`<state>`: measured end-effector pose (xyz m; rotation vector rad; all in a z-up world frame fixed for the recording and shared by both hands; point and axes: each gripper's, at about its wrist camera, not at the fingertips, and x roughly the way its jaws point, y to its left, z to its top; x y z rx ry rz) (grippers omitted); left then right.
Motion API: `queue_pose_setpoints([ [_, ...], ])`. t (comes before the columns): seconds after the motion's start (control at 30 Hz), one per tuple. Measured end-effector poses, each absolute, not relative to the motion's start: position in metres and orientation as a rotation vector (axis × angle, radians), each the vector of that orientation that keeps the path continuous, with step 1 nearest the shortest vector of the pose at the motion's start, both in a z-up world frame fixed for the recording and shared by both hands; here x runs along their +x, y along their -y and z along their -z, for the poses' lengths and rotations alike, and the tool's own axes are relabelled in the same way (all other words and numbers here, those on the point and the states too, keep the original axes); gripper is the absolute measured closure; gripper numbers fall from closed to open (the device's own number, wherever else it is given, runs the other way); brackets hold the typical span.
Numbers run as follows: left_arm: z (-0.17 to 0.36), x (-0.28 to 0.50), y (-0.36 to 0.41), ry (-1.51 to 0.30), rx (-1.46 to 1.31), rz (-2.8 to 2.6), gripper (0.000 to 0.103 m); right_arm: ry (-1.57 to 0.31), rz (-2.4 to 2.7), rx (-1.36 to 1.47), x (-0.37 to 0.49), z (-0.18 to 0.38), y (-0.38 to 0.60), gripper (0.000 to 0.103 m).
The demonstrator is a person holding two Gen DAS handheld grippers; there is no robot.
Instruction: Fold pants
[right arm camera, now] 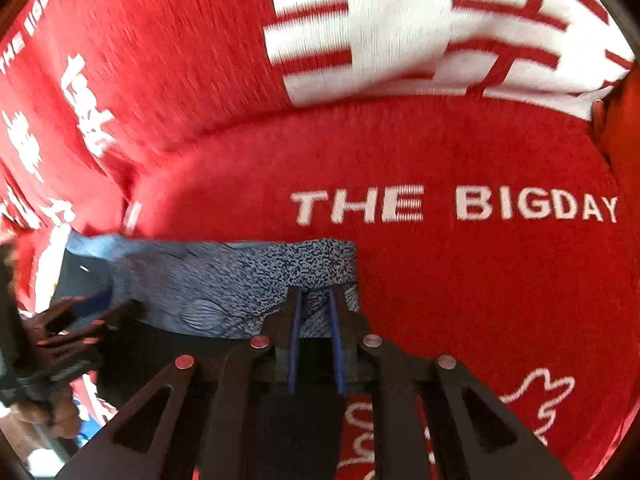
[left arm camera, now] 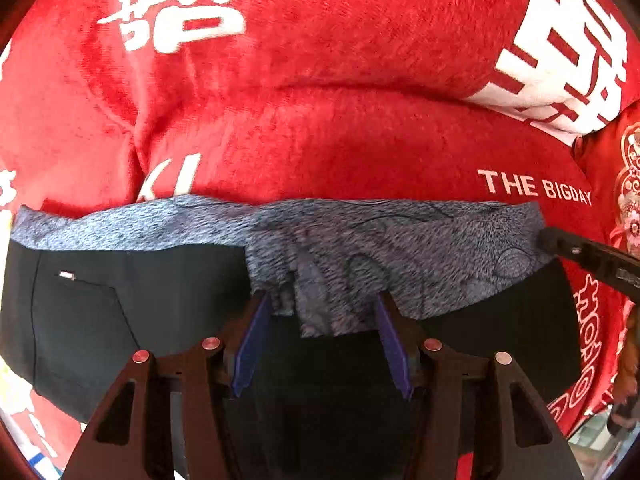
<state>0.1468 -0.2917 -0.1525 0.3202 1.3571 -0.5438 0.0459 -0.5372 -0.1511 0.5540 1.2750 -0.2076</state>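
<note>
Black pants (left arm camera: 120,320) with a grey-blue speckled waistband (left arm camera: 120,228) lie across a red blanket (left arm camera: 320,140). The waistband lining is turned out over the black cloth (left arm camera: 400,264). My left gripper (left arm camera: 322,300) is open, its blue pads either side of a hanging flap of the lining. My right gripper (right arm camera: 314,296) has its jaws nearly together, pinching the right end of the waistband (right arm camera: 280,268). Its black finger also shows at the right in the left wrist view (left arm camera: 580,252). The left gripper shows blurred at the left of the right wrist view (right arm camera: 72,332).
The red blanket (right arm camera: 480,280) carries white characters and the words THE BIGDAY (right arm camera: 456,206). It is bunched into a soft ridge behind the pants (left arm camera: 360,60). A gold-patterned red cloth (left arm camera: 628,200) lies at the far right.
</note>
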Motion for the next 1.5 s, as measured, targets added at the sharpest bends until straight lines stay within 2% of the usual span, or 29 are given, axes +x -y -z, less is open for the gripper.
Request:
queue_pose_setpoints([
  [0.07, 0.154, 0.142, 0.288, -1.373, 0.34, 0.544, 0.045, -1.268, 0.209, 0.503, 0.048, 0.15, 0.532, 0.088],
  [0.13, 0.157, 0.138, 0.283, -1.386, 0.337, 0.538, 0.039, -1.279, 0.216, 0.442, 0.049, 0.144, 0.523, 0.087],
  [0.4, 0.151, 0.112, 0.255, -1.377, 0.324, 0.537, 0.038, -1.235, 0.069, 0.394, 0.03, 0.106, 0.445, 0.083],
  [0.53, 0.145, 0.113, 0.242, -1.408, 0.278, 0.505, 0.038, -1.327, 0.043, 0.381, 0.015, 0.13, 0.4, 0.081],
  [0.63, 0.135, 0.113, 0.233, -1.424, 0.269, 0.48, 0.037, -1.291, 0.108, 0.405, 0.006, 0.13, 0.392, 0.078],
  [0.67, 0.132, 0.112, 0.231, -1.418, 0.279, 0.468, 0.034, -1.292, 0.112, 0.412, 0.005, 0.13, 0.392, 0.076],
  [0.7, 0.13, 0.11, 0.228, -1.415, 0.294, 0.454, 0.019, -1.296, 0.114, 0.431, 0.006, 0.13, 0.391, 0.07],
  [0.73, 0.129, 0.109, 0.225, -1.412, 0.307, 0.437, 0.016, -1.301, 0.115, 0.437, 0.007, 0.132, 0.389, 0.066],
  [0.93, 0.125, 0.106, 0.204, -1.446, 0.292, 0.392, 0.016, -1.337, 0.137, 0.378, 0.017, 0.136, 0.374, 0.054],
  [1.27, 0.129, 0.1, 0.178, -1.454, 0.3, 0.342, 0.016, -1.339, 0.181, 0.349, 0.019, 0.133, 0.367, 0.046],
  [1.4, 0.132, 0.098, 0.176, -1.462, 0.3, 0.307, 0.016, -1.332, 0.153, 0.354, 0.019, 0.135, 0.367, 0.033],
  [1.5, 0.134, 0.1, 0.175, -1.47, 0.292, 0.282, 0.016, -1.354, 0.148, 0.314, 0.021, 0.137, 0.363, 0.029],
])
